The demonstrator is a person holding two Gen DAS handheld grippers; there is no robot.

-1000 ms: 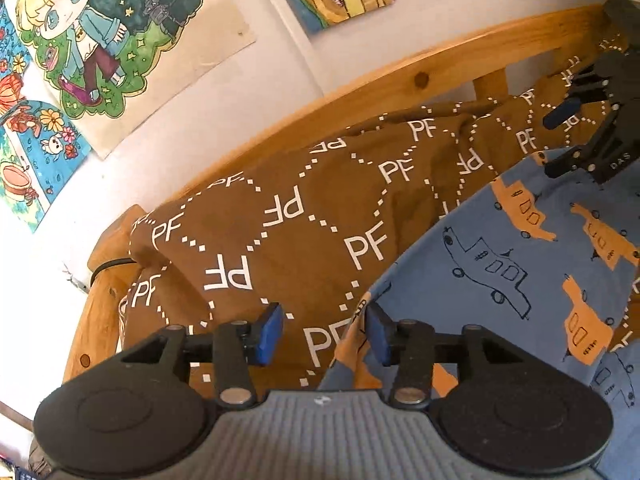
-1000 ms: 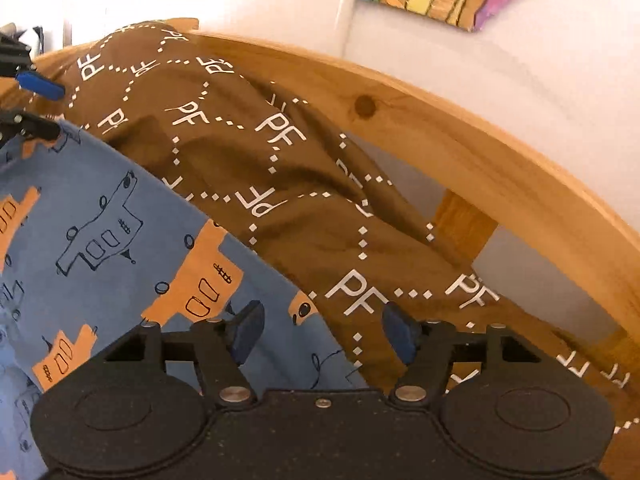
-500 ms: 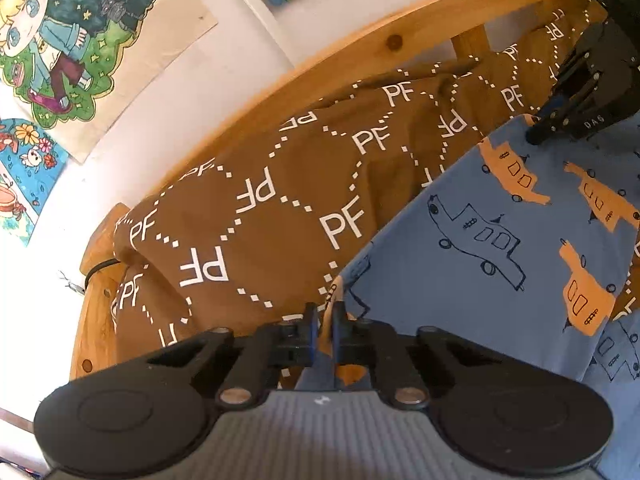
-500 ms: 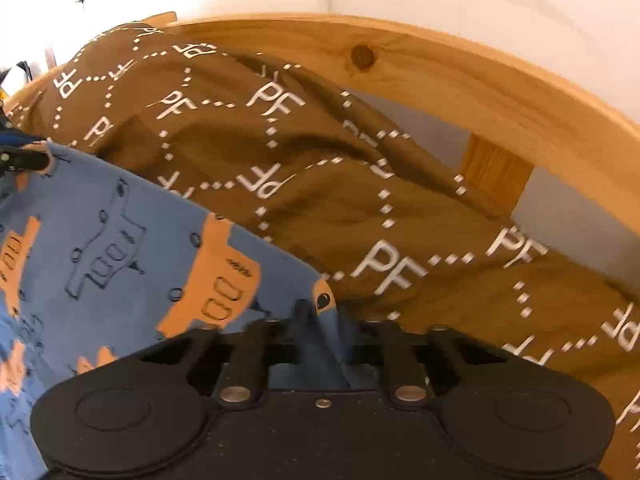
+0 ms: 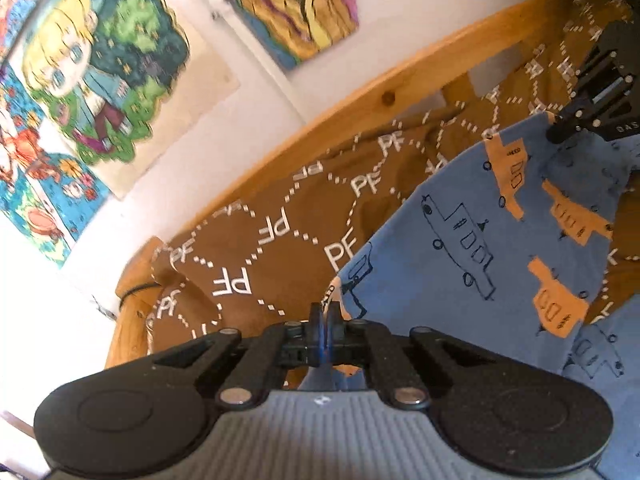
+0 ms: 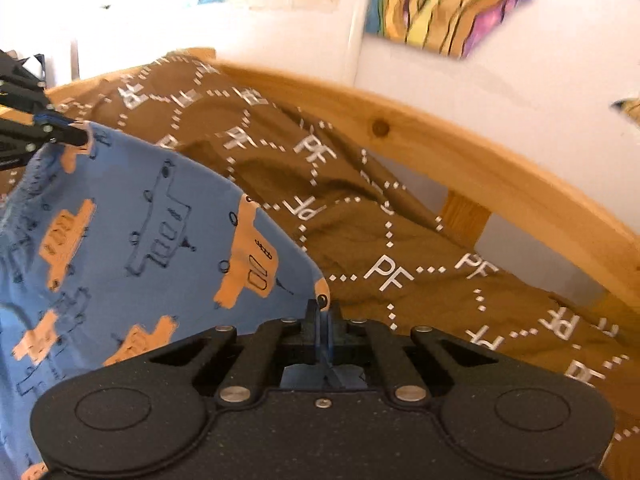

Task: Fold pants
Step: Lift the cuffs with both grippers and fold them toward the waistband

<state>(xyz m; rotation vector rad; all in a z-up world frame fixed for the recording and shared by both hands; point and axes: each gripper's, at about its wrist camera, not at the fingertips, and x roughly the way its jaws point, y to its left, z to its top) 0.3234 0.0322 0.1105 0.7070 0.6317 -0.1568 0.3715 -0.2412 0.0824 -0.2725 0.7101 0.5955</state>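
The pants are blue with orange and outlined vehicle prints; they also show in the right wrist view. My left gripper is shut on one corner of the pants. My right gripper is shut on the other corner. The edge between the two corners is stretched and lifted off the brown bedcover. Each gripper shows in the other's view, the right one at the upper right and the left one at the far left. The rest of the pants hangs below, out of sight.
The brown bedcover with white "PF" lettering covers the bed. A curved wooden bed rail runs behind it. Colourful posters hang on the white wall.
Both grippers were open a second ago and have shut on the pants' corners. They have since lifted the fabric edge up and away from the bedcover.
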